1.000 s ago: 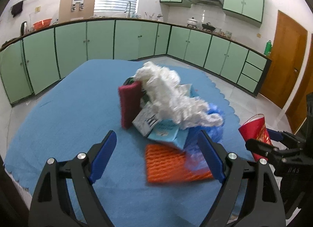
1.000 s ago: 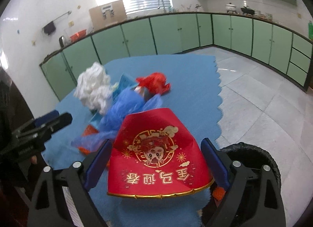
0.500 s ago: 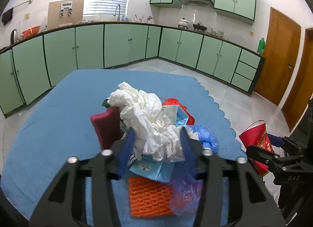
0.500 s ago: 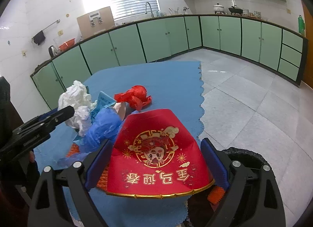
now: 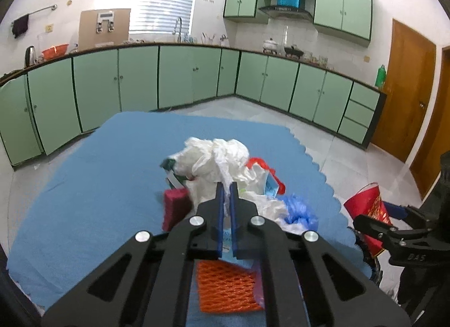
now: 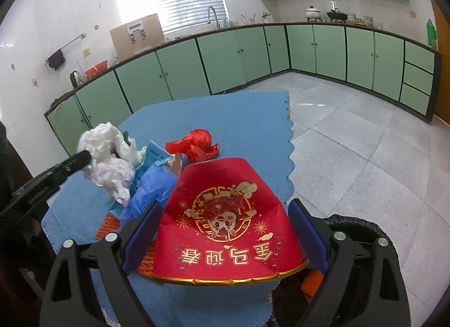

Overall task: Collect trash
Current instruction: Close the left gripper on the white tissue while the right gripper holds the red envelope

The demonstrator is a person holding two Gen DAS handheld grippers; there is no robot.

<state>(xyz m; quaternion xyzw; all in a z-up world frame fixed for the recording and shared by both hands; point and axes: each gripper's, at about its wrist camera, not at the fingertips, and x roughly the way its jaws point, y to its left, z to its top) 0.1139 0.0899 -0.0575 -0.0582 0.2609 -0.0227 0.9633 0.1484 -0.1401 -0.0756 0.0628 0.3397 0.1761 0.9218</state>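
In the left wrist view, the left gripper (image 5: 227, 186) is being held low over the blue scalloped-edged mat (image 5: 92, 186), its blue-padded jaws pressed nearly together on a fold of the crumpled white plastic bag (image 5: 216, 158). The bag is being shown atop a heap of trash in the middle of the mat. A dark red rectangular sponge (image 5: 175, 208) is being seen upright at the heap's left side, a crumpled blue plastic bag (image 5: 299, 211) at its right, and an orange foam net sleeve (image 5: 227, 289) lying flat under the gripper body. A red plastic bag (image 5: 260, 165) is being partly hidden behind the white one. At the right edge, the right gripper (image 5: 379, 218) is being shown gripping a red printed paper cup (image 5: 365, 217).

In the right wrist view, the right gripper (image 6: 225, 231) is being held with its jaws spread wide and pressed against both sides of the red paper cup (image 6: 225, 220), which is being carried sideways with its gold rim toward the camera. A black-lined trash bin (image 6: 362, 228) is being glimpsed below, beside the mat (image 6: 239, 118). The left gripper (image 6: 84, 156) is being seen touching the white bag (image 6: 107, 155).
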